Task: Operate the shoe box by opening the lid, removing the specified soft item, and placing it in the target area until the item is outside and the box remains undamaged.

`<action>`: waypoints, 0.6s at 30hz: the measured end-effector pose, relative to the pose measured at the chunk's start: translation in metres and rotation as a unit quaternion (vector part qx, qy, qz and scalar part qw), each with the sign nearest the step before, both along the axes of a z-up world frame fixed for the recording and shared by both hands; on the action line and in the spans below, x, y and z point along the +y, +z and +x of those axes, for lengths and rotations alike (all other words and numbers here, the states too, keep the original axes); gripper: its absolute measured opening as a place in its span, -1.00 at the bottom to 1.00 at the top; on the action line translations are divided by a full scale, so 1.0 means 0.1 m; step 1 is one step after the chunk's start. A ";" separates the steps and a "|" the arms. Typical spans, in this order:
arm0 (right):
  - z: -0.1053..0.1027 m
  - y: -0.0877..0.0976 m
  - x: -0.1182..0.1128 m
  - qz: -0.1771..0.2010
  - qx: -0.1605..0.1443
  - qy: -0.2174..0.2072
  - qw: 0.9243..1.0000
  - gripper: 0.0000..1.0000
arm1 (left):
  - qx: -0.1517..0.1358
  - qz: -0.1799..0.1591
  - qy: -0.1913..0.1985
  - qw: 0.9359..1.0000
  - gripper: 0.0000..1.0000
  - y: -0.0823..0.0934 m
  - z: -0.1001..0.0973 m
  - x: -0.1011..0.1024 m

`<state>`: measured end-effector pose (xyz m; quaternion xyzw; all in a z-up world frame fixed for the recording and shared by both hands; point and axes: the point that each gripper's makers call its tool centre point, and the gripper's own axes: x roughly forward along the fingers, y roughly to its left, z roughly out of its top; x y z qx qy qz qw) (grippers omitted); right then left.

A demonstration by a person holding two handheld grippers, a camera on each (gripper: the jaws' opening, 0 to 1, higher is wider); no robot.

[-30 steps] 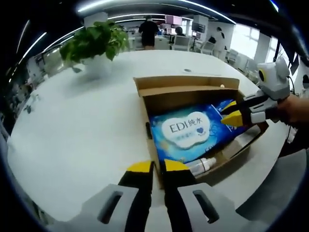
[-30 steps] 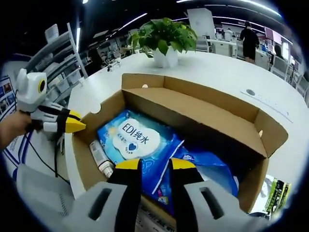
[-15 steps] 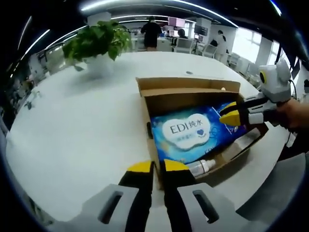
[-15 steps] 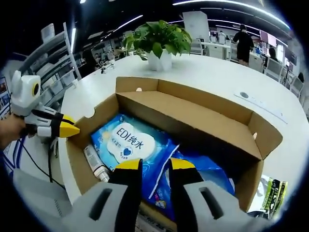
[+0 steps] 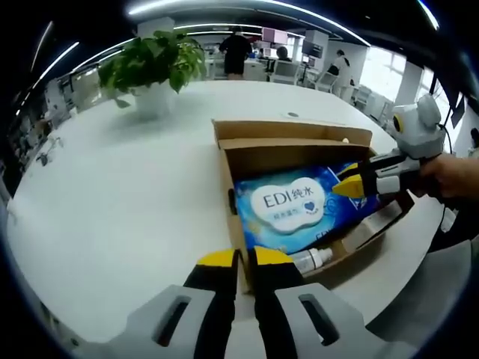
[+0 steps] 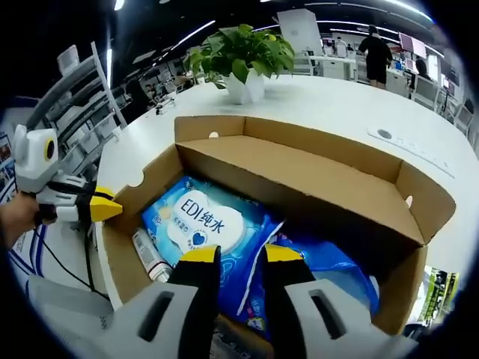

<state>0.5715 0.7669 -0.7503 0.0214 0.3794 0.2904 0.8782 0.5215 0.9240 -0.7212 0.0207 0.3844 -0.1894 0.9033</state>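
**Right jaws poised over the wipes pack**

The right gripper (image 6: 231,254), jaws slightly parted and empty, hangs just above the blue wipes pack (image 6: 206,224) lying flat in the open shoe box (image 6: 299,176). The pack's long axis runs along the box. The left gripper (image 5: 236,259), jaws nearly closed and empty, waits outside the box wall over the tabletop (image 5: 112,194), farther off.
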 end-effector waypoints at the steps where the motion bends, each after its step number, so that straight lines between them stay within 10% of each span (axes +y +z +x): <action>1: 0.01 -0.01 0.01 -0.002 0.000 0.001 1.000 -0.65 | 0.000 -0.005 0.002 1.000 -0.92 0.00 0.00 0.00; 18: -0.07 -0.01 0.04 -0.013 0.012 0.004 1.000 -0.99 | -0.004 -0.002 0.003 1.000 -0.92 0.00 0.00 0.00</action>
